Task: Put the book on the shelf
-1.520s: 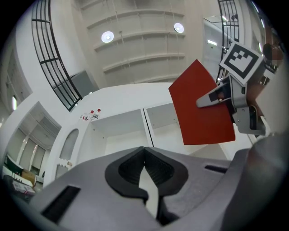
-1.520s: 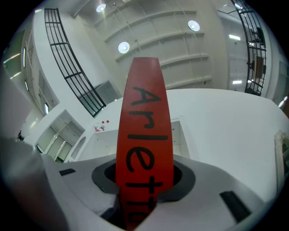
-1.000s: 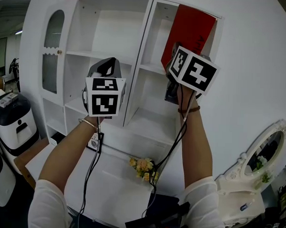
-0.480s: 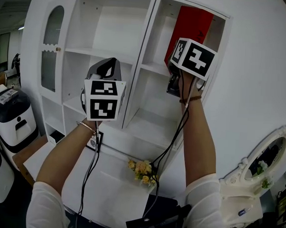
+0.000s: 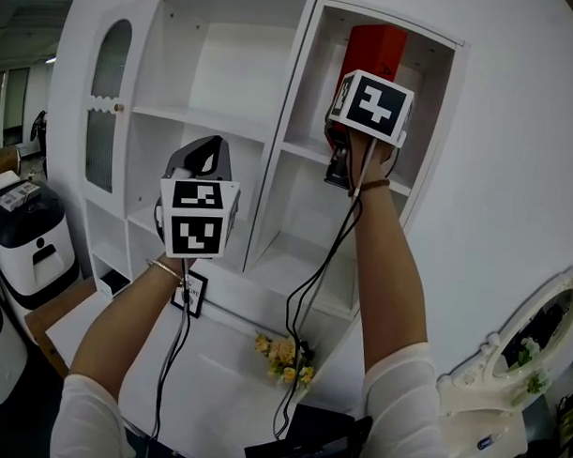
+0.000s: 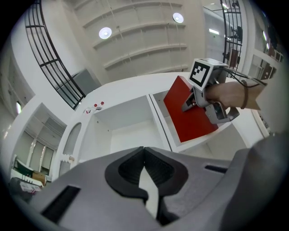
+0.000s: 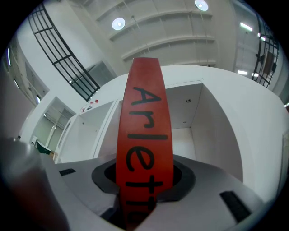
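**A:** Status on the book?

**B:** Red book (image 5: pixel 373 48) is up in the top-right compartment of the white shelf (image 5: pixel 288 120), upper right of the head view. Right gripper (image 7: pixel 143 180) has it clamped at the near end. Jaws are partway apart and the spine fills the gap.

**A:** Set down yet?

**B:** Can't say for sure. In the left gripper view the book leans, w/ its lower edge at or just over the board. In the head view the gripper's marker cube hides that spot.

**A:** And the other tool?

**B:** Left gripper (image 6: pixel 144 155) is lower, centre-left of the head view, in front of the middle compartments. Its tips are pressed together w/ nothing b/w them. It's idle and well apart from the book.

**A:** So how far along?

**B:** I'd say most of the way, since the book's already inside the opening. Left to do: seat it on the board, square it up (prob. against a side wall), let go and back out.

**A:** Risk?

**B:** The lean. If it's released w/o support it could tip over or slide out.
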`<state>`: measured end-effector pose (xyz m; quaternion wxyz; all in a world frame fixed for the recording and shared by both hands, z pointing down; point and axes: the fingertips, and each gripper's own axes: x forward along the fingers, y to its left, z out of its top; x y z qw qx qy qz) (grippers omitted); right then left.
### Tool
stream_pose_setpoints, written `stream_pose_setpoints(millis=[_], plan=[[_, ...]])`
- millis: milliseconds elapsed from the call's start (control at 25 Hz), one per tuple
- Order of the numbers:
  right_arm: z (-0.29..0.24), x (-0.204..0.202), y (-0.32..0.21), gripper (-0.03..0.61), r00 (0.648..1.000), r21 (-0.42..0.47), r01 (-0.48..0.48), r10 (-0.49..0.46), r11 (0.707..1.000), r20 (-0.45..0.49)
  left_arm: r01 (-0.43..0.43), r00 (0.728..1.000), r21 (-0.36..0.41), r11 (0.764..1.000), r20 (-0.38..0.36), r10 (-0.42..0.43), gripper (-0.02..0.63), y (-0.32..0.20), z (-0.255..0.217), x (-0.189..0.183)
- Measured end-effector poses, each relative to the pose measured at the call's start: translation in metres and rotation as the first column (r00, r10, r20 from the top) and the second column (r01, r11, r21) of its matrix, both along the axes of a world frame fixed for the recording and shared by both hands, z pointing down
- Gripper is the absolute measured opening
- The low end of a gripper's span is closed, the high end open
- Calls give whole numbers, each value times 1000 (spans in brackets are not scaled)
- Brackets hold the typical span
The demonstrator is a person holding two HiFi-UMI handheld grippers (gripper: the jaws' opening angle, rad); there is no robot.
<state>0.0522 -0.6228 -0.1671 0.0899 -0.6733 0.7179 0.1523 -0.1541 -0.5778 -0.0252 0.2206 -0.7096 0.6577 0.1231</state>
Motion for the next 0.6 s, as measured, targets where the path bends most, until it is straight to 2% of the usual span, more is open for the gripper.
stream_pose_setpoints(millis=[600], plan=[[-3, -8, -52, 175, 1000, -73, -19, 18, 997, -15, 11, 1000, -33, 999, -3, -11, 8, -14, 14, -6]])
